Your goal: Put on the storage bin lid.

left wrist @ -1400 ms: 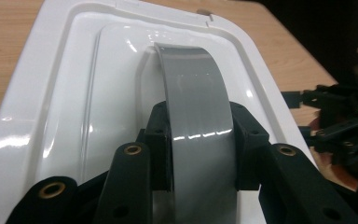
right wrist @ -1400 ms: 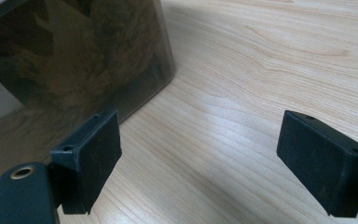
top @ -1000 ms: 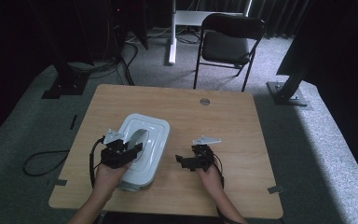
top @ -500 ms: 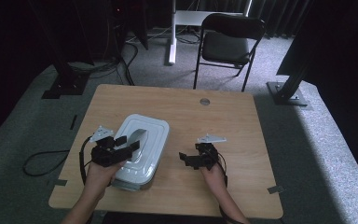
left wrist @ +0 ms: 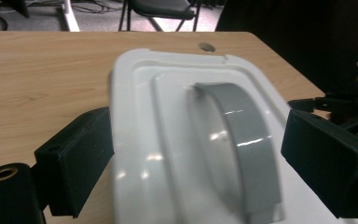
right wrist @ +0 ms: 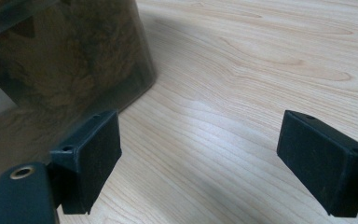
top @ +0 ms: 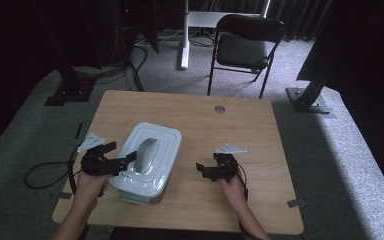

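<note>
While the left gripper (top: pixel 116 156) has just been opening, its jaws stand wide at the box (top: pixel 147 162) lid's 9 o'clock edge, gripping nothing. At 3 o'clock the right gripper (top: pixel 203 170) gapes empty over bare table (top: pixel 240 130); a chair (top: pixel 245 45) stands beyond.

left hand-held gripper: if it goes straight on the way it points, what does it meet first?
Probably the white container lid, around its grey handle. The left hand-held gripper, jaws just opened, points across the lid; depth is unclear.
</note>
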`<state>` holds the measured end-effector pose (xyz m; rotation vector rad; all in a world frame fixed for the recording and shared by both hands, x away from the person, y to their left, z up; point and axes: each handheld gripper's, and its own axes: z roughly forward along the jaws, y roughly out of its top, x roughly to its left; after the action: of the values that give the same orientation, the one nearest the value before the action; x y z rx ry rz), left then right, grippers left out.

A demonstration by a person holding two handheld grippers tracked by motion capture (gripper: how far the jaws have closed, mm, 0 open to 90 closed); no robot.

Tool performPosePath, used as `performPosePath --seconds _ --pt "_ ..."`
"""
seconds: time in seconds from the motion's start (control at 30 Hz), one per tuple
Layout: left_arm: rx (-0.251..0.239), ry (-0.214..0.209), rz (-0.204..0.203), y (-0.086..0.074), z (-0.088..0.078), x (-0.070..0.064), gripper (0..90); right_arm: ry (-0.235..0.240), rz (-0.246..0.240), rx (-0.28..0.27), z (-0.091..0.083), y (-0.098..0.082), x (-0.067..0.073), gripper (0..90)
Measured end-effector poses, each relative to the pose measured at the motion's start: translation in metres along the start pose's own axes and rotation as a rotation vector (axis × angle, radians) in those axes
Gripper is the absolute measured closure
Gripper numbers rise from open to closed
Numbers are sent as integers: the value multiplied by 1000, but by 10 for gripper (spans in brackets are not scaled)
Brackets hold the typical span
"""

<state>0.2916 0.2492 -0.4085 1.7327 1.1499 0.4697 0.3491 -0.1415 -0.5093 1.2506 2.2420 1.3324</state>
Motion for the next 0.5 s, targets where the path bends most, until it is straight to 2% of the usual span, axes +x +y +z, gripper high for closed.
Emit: performPosePath --seconds 0.03,0.3,0.5 --pt "3 -2 -1 0 -1 2 2 -3 -1 0 0 0 0 128" --pt "-35 75 -2 -6 -11 24 5 -6 -9 -5 -2 1 -1 127" --pt "-11 113 -35 -18 -7 53 5 10 -13 10 0 -1 -2 127"
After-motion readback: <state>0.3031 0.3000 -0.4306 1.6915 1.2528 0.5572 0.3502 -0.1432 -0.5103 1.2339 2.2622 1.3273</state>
